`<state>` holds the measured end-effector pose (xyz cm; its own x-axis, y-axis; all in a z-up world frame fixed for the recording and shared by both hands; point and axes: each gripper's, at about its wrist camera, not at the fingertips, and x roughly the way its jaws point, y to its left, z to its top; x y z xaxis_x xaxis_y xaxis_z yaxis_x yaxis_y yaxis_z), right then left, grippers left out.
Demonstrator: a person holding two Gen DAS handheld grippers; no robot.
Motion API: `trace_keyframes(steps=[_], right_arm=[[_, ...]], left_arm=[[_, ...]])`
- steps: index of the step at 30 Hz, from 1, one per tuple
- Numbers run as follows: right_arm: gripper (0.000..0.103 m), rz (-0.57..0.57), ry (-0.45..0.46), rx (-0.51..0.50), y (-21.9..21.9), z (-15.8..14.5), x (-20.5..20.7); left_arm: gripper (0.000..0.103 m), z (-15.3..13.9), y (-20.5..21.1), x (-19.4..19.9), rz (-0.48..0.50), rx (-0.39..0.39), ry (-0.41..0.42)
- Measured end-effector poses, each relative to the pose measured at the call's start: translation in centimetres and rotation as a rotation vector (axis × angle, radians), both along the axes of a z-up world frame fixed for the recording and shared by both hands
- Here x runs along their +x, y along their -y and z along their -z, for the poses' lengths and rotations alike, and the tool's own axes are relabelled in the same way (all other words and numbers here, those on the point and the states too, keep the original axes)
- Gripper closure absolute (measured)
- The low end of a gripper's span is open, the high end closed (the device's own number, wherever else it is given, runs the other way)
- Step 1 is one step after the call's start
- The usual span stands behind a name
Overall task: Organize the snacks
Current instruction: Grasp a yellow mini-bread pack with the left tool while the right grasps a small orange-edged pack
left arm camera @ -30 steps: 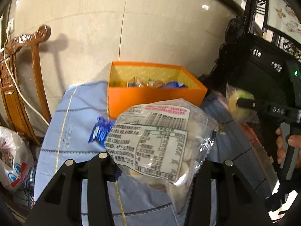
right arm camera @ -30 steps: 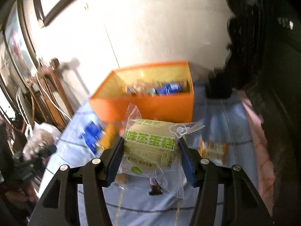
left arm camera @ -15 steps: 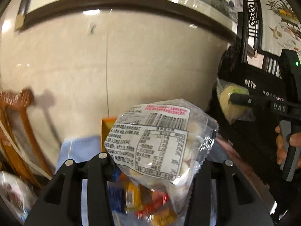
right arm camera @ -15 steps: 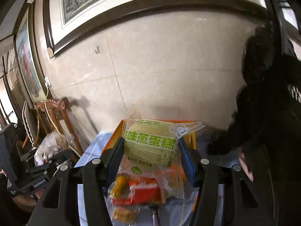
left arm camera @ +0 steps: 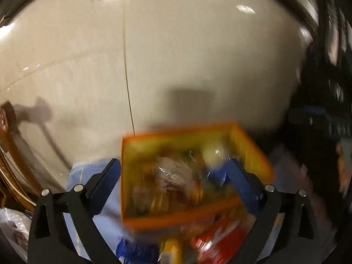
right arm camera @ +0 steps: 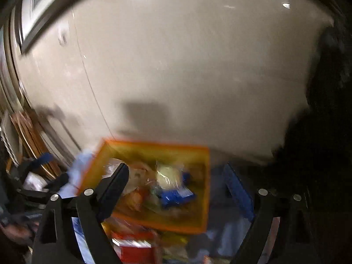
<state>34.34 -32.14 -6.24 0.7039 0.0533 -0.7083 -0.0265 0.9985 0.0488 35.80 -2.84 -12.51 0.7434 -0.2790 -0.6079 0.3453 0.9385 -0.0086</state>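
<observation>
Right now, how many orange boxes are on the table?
1: the orange box sits on the blue cloth against the wall, snacks inside; blur may hide others.

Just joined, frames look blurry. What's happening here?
A person is sorting snacks with a handheld claw in each hand. Both the left claw and the right claw are over the orange box with their jaws opening and nothing between them. Wrapped snacks, including a clear crinkly packet and a pale yellow cake packet, lie inside the box. More packets, one red, are still on the blue cloth in front of it.
</observation>
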Motion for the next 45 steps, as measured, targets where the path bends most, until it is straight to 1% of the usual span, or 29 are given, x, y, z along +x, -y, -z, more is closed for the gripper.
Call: trace_keyframes(steps=[2,4,5,7,9,11,13,16,18,19,20,21,22,23,24,25,26,27,29,32,33,34,37,38,42,43,45], right_arm=[[0.012,0.034,-0.071,-0.034,1.5,4.0,-1.5],[0.012,0.093,-0.162,-0.082,3.1,8.9,-3.5],[0.012,0.126,-0.196,-0.093,3.8,10.9,-4.6],[0.012,0.190,-0.265,-0.055,5.1,14.6,-6.9],[0.012,0.233,-0.310,-0.036,5.5,17.3,-8.5],[0.012,0.225,-0.325,-0.035,5.1,18.4,-8.9],[0.012,0.214,-0.324,-0.077,4.5,19.0,-8.8],[0.012,0.218,-0.308,-0.117,3.8,19.2,-7.7],[0.012,0.213,-0.335,-0.122,3.5,19.8,-6.7],[0.012,0.198,-0.352,-0.129,3.2,20.4,-6.2],[0.012,0.192,-0.389,-0.142,3.0,21.2,-6.0],[0.012,0.199,-0.388,-0.141,3.1,21.7,-6.1],[0.013,0.199,-0.387,-0.116,3.2,22.0,-6.3],[0.026,0.191,-0.386,-0.078,3.3,22.2,-6.4],[0.034,0.177,-0.377,-0.048,3.3,22.1,-6.5],[0.041,0.161,-0.369,-0.077,2.9,22.1,-6.7],[0.043,0.147,-0.366,-0.089,2.6,22.0,-6.9],[0.048,0.135,-0.361,-0.088,2.4,22.0,-7.2],[0.051,0.126,-0.351,-0.071,2.2,21.8,-7.7],[0.055,0.125,-0.327,-0.041,1.9,21.1,-8.8],[0.056,0.128,-0.315,-0.030,1.8,20.5,-9.3],[0.059,0.128,-0.302,-0.017,1.7,20.1,-9.7],[0.065,0.127,-0.276,0.013,2.0,18.3,-10.6],[0.066,0.124,-0.275,0.017,1.9,18.2,-10.7],[0.068,0.136,-0.278,0.046,2.2,18.2,-11.2],[0.068,0.138,-0.283,0.073,2.4,18.3,-11.3],[0.066,0.142,-0.296,0.073,2.9,18.7,-10.7]], left_arm=[[0.008,3.6,0.0,-2.8,0.044,0.054,-0.024],[0.008,6.7,0.1,-5.6,0.075,0.073,-0.072],[0.008,8.5,0.4,-7.6,0.083,0.081,-0.094],[0.008,10.7,0.8,-10.5,0.087,0.094,-0.118],[0.008,12.9,1.3,-13.1,0.075,0.100,-0.142],[0.008,14.8,1.9,-14.8,0.057,0.112,-0.167],[0.008,15.8,3.0,-15.3,0.039,0.132,-0.180],[0.008,17.3,3.9,-15.5,0.007,0.147,-0.173],[0.008,18.4,4.1,-15.3,-0.014,0.166,-0.185],[0.006,18.6,4.4,-15.5,-0.022,0.162,-0.193],[0.004,19.1,4.4,-15.3,-0.039,0.148,-0.209],[0.004,19.4,4.4,-15.2,-0.057,0.142,-0.215],[0.004,19.5,4.1,-15.1,-0.070,0.124,-0.224],[0.006,19.7,3.9,-15.0,-0.081,0.097,-0.244],[0.011,19.7,3.6,-15.0,-0.075,0.070,-0.261],[0.028,19.6,3.3,-15.0,-0.056,0.047,-0.268],[0.032,19.4,3.4,-15.3,-0.022,0.048,-0.264],[0.033,19.4,3.4,-15.5,-0.002,0.051,-0.266],[0.036,19.5,2.8,-15.7,0.027,0.017,-0.297],[0.036,19.1,1.1,-16.3,0.012,-0.029,-0.318],[0.036,18.8,0.5,-16.4,0.004,-0.043,-0.316],[0.036,18.5,0.0,-16.6,-0.002,-0.054,-0.312],[0.036,16.6,-1.4,-17.4,-0.012,-0.072,-0.270],[0.036,16.0,-1.5,-17.8,-0.012,-0.075,-0.256],[0.036,14.1,-2.8,-18.4,-0.027,-0.099,-0.230],[0.036,13.8,-3.1,-18.5,-0.031,-0.107,-0.229],[0.036,13.4,-3.7,-18.9,-0.033,-0.117,-0.231]])
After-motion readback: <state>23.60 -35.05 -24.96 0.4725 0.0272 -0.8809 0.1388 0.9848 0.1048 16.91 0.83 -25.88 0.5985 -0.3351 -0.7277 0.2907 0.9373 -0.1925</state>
